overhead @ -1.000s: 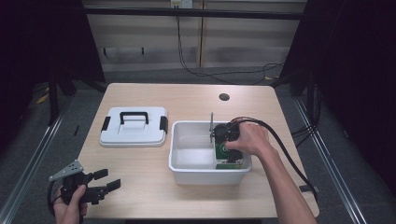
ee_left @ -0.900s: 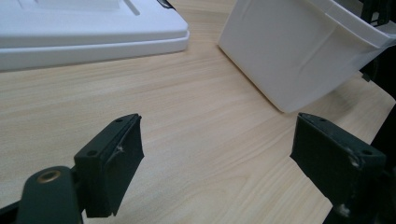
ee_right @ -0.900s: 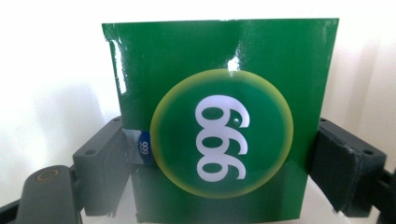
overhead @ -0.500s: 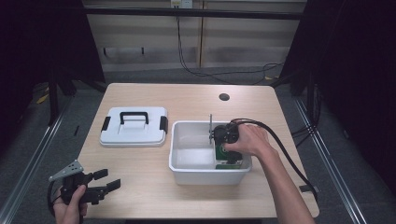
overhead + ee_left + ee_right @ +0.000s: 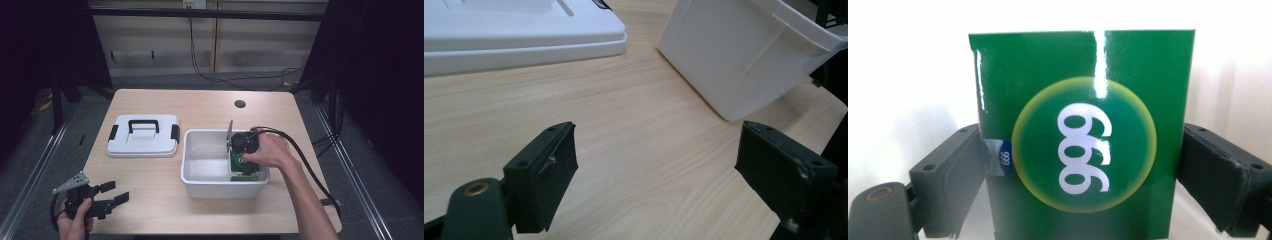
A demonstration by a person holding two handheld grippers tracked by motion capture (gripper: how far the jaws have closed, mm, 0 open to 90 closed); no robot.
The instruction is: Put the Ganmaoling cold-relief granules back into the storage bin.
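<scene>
Standing inside the white bin [image 5: 200,185], at its right end against the near-right corner, was a green box [image 5: 1083,135] with a pale ringed circle on its face bearing the white figures 999, printed sideways as the right gripper view showed them. The right tool [image 5: 246,150] reached down into the bin from above, held by the person's right hand [image 5: 267,152], and its two black jaws sat on either side of the box: the left-hand jaw in that view pressed against the box's edge beside a small blue label, while the right-hand jaw lay at or just off the opposite edge, so whether the box was firmly clamped could not be told. A black cable [image 5: 300,155] trailed from this tool across the surface [image 5: 210,107] toward the right edge. The rest of the bin's floor, to the left of the box, looked bare and white. Just beside the bin on its left lay a white lid [image 5: 143,136] with a black handle and black side clips, flat on the surface and apart from the bin. Well apart from both, at the near-left corner of the surface, the left tool [image 5: 111,197] was held by the left hand [image 5: 75,222], its jaws spread wide with nothing between them, pointing across the wood toward the bin's outer wall.
</scene>
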